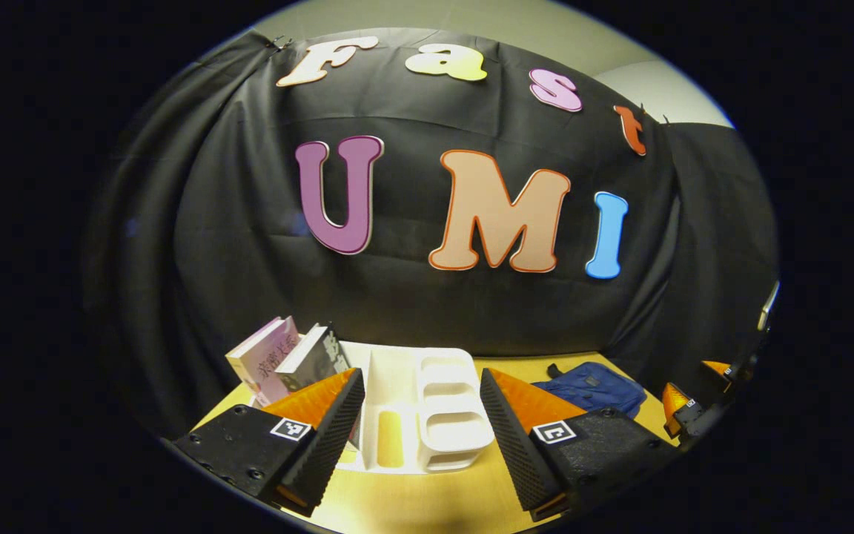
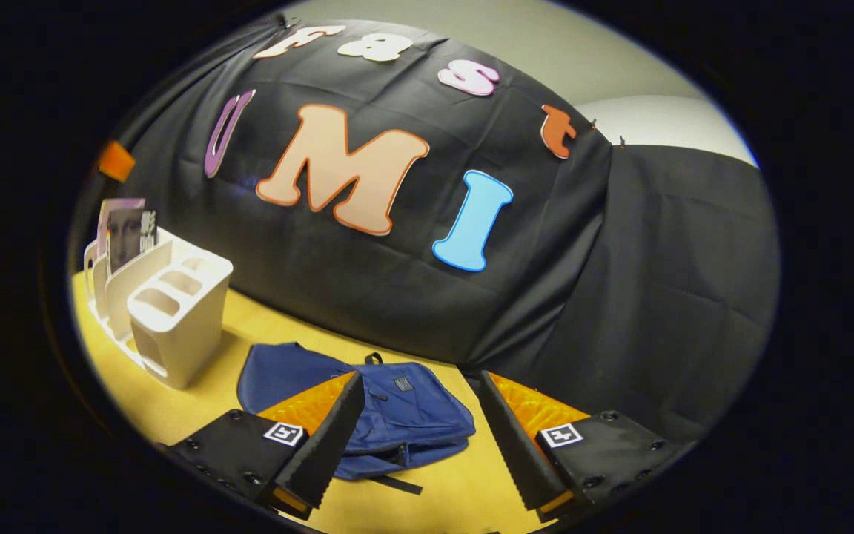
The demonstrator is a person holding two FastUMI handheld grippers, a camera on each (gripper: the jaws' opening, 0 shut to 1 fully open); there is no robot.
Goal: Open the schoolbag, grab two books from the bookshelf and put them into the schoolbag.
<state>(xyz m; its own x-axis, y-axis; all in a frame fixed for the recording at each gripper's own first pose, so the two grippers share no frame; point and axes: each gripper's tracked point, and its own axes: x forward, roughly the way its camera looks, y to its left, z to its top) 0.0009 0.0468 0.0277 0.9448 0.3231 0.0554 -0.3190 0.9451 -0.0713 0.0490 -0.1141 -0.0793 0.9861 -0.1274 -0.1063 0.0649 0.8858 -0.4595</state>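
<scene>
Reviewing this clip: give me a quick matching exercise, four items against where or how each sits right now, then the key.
Items:
1. schoolbag
2. books
3. bookshelf
4. left gripper

States:
A. white, standing on the table
B. jaws open, nothing between them
C. lying flat on the table beside the black cloth
D. leaning upright in the end compartment

Pairs: 1-C, 2-D, 3-A, 4-B

Blue schoolbag [image 2: 397, 415] lying flat on worktop [image 2: 197, 393], closed. Two books [image 1: 286, 356] leaning upright in white bookshelf [image 1: 427, 408], well apart from schoolbag.
</scene>
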